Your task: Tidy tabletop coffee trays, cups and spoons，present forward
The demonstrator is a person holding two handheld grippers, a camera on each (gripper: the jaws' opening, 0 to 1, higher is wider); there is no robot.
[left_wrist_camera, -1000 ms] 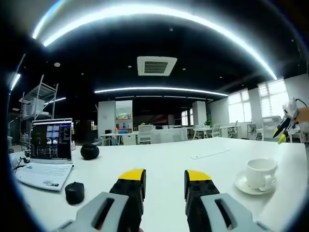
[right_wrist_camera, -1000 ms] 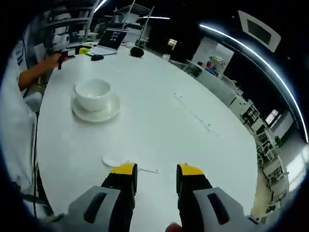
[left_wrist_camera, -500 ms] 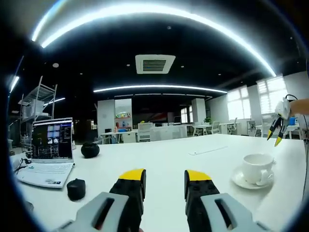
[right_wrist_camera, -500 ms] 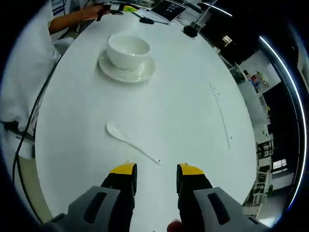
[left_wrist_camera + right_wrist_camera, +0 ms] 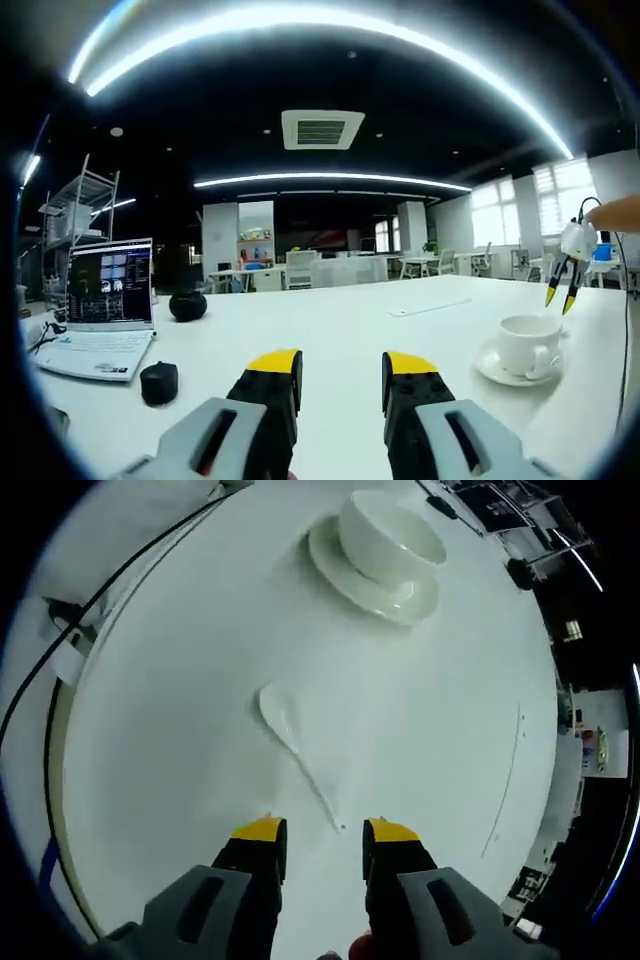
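Right gripper view: lining up on the spoon

Right gripper view has my right gripper (image 5: 314, 832) poised above the white table (image 5: 180, 740), jaws parted and empty, with the handle tip of the white spoon (image 5: 296, 752) just ahead of the gap between them. The spoon lies flat, its bowl pointing away from my jaws toward the cup (image 5: 391, 542), which sits upright on its saucer (image 5: 352, 580) well beyond the spoon. A black cable (image 5: 100, 605) trails along the table edge, on the far side of the spoon from the cup's seam line.

My left gripper (image 5: 340, 372) is also spread and holding nothing, low over the table, with the cup and saucer off to its right and a laptop (image 5: 100, 315) and a black mouse (image 5: 159, 382) to its left.

My worry is the spoon itself: it looks thin, glossy and flush with the tabletop, so closing on the narrow handle could pinch it out sideways or skid it toward the saucer. Coming down off-centre would likely spin it rather than lift it.
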